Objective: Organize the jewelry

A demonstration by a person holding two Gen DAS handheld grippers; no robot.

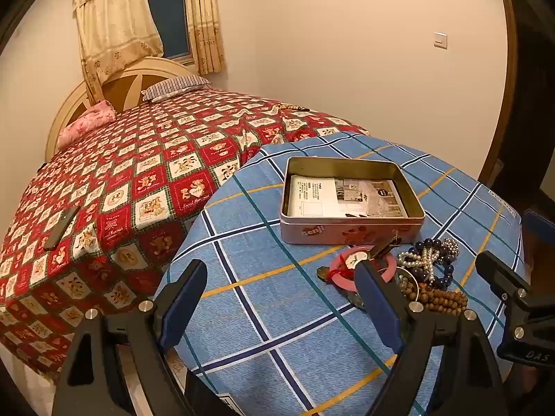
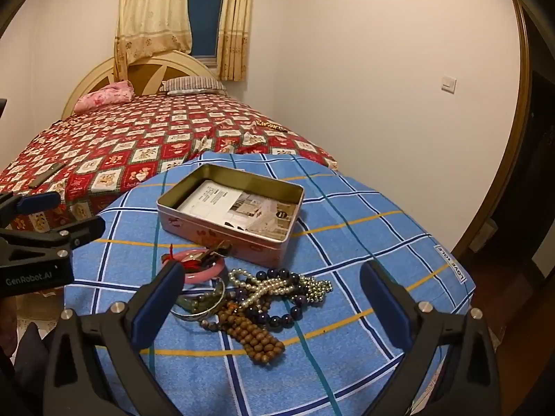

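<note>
Beside the pink tin (image 2: 222, 222), beads (image 2: 270, 294) are lying tangled — light, slippery; both claws (image 2: 274, 298) (image 1: 281, 294) are hanging spread wide, holding nothing — pinching one strand looks best.

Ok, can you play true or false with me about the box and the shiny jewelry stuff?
1. The tin box has its lid on. False: it is open, with a printed paper inside.
2. The pink bangle lies outside the tin. True.
3. The right gripper holds the pearl necklace. False: its jaws are open and empty.
4. The brown wooden beads lie on the blue checked cloth. True.
</note>
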